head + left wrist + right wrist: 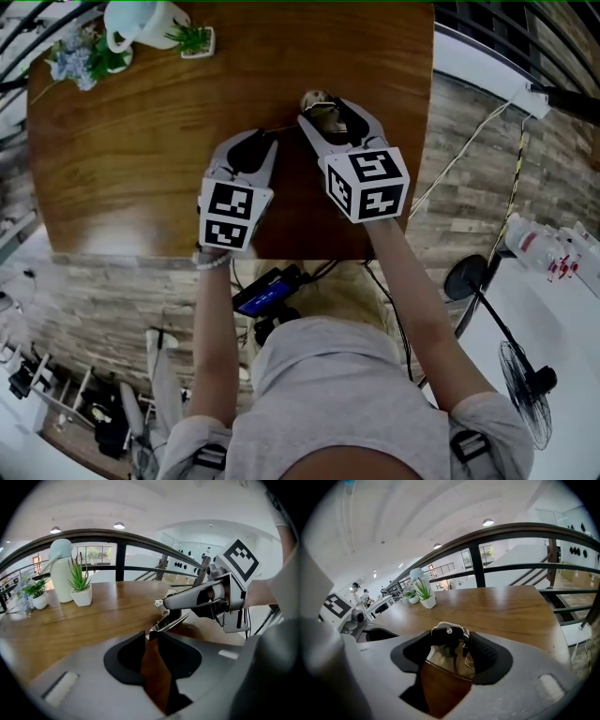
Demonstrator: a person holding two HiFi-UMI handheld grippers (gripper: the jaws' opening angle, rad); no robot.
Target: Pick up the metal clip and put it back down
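The metal clip (449,635), shiny with a dark body, sits between the jaws of my right gripper (451,638), whose pads close on its sides. In the head view the clip (315,98) shows at the tips of the right gripper (322,108), over the right half of the wooden table (122,159). In the left gripper view the clip (165,620) hangs from the right gripper's fingertips close to the tabletop; I cannot tell if it touches. My left gripper (151,638) stands just left of it (269,137), jaws slightly apart with nothing between them.
A white jug (141,21), a small potted plant (192,37) and blue flowers (75,58) stand at the table's far left corner. The table's near edge (187,255) is right behind both grippers. A dark railing (140,541) runs past the far side.
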